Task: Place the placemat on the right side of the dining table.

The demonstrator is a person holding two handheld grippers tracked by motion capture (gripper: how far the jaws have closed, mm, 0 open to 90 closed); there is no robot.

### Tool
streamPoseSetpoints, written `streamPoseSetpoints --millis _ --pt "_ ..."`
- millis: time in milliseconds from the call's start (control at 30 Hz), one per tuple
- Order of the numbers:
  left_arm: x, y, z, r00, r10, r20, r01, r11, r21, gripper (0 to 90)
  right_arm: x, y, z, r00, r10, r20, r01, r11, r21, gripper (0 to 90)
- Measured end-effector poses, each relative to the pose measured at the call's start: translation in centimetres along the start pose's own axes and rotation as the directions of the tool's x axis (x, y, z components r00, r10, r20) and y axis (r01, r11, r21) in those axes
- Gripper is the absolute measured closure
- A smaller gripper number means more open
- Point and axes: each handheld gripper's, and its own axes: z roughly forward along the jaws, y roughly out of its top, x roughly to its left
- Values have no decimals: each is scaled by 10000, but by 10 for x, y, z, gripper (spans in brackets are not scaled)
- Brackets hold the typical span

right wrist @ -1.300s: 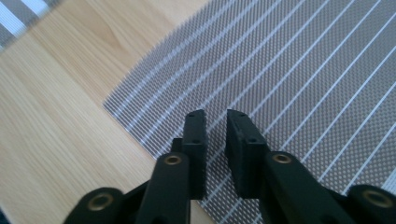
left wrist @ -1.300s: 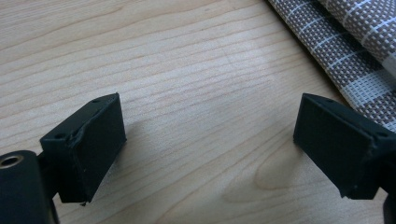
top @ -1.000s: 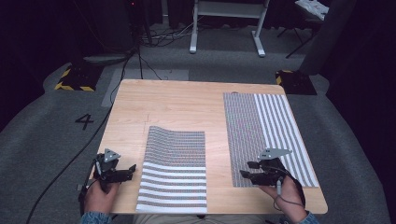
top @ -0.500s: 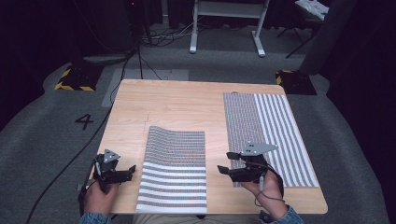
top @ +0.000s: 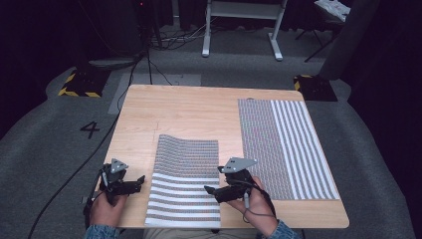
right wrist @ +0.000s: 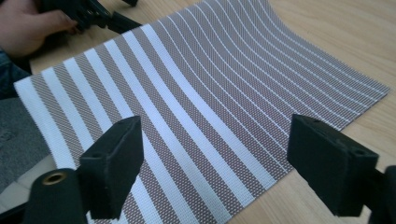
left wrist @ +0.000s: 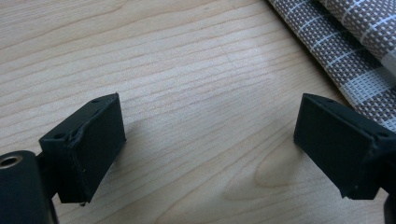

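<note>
- We see the right tool (top: 213,191), jaws just spread wide and empty, at the near striped mat's (top: 184,184) right edge.
- Left tool (top: 140,180) released, over bare table (top: 189,109), left of the mat.

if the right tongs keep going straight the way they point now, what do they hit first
Most likely the near striped mat. The right tongs stand open with nothing between them, at the mat's edge and aimed across it. Farther along that line is the left tongs, though depth is hard to judge.

A wooden table (top: 189,112) carries two striped placemats (top: 185,179) (top: 283,144), well apart.
</note>
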Motion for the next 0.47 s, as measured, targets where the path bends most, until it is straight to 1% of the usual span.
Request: streamPoseSetpoints --millis 33,100,133,167,233,267,300,367,433,467 --pt "0 0 0 10000 6 -8 -6 10000 1 90 1 0 5 9999 106 41 -107 9999 75 158" --pt "0 0 0 10000 4 -8 -4 10000 -1 90 4 -1 13 9999 -2 168 -5 9992 397 145" --pt "0 0 0 10000 6 -9 -6 10000 0 90 7 -2 19 9995 -47 311 29 9983 590 144" --pt "0 0 0 10000 0 -2 0 10000 0 90 9 -4 27 9989 -118 451 84 9972 745 117" --pt "0 0 0 10000 21 -1 -21 10000 13 90 10 -9 36 9991 -203 366 169 9955 929 68" --pt "0 0 0 10000 12 -1 -12 10000 7 90 10 -12 42 9989 -224 401 182 9945 1032 66" --pt "0 0 0 10000 -1 -2 1 10000 0 90 10 -15 48 9983 -257 531 196 9935 1119 51" --pt "0 0 0 10000 7 -10 -7 10000 0 90 10 -23 59 9969 -177 766 73 9910 1338 0" --pt "0 0 0 10000 6 -1 -6 10000 5 90 10 -29 67 9947 -234 1004 78 9881 1534 0" --pt "0 0 0 10000 25 -4 -25 10000 17 90 10 -31 67 9950 -216 974 88 9915 1296 0"
